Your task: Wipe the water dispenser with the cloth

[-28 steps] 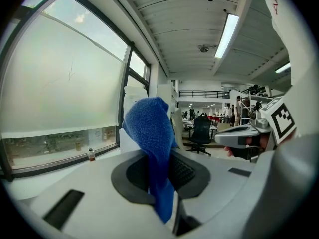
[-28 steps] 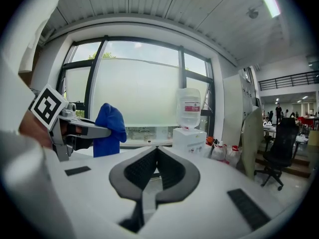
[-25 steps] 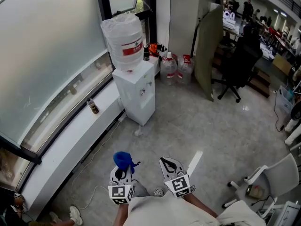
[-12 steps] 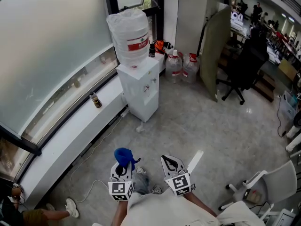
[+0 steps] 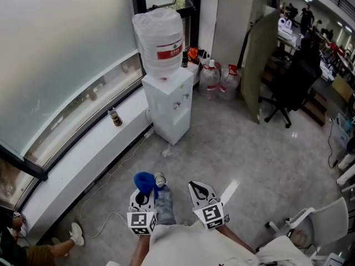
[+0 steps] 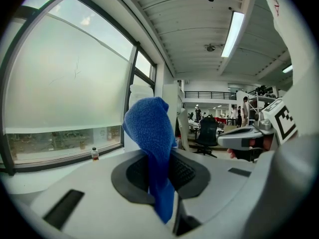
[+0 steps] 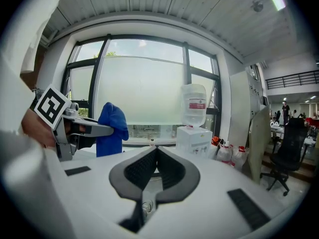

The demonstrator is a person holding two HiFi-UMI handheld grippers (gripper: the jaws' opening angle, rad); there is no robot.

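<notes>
The white water dispenser (image 5: pixel 171 108) stands by the window with a large clear bottle (image 5: pixel 160 39) on top; it also shows far ahead in the right gripper view (image 7: pixel 193 137). My left gripper (image 5: pixel 143 195) is shut on a blue cloth (image 5: pixel 145 183), which sticks up between the jaws in the left gripper view (image 6: pixel 151 143). My right gripper (image 5: pixel 201 192) is shut and holds nothing, its jaws meeting in the right gripper view (image 7: pixel 155 156). Both grippers hang low near my body, well short of the dispenser.
A white window ledge (image 5: pixel 83 159) carries a small bottle (image 5: pixel 115 117). Water jugs (image 5: pixel 219 77) stand by a pillar behind the dispenser. A black office chair (image 5: pixel 291 87) is at the right, a white chair (image 5: pixel 310 231) at lower right. A cable (image 5: pixel 113 176) lies on the floor.
I have walked closer to the dispenser, which now sits nearer the middle of the head view. Both grippers keep their pose, the cloth still in the left one.
</notes>
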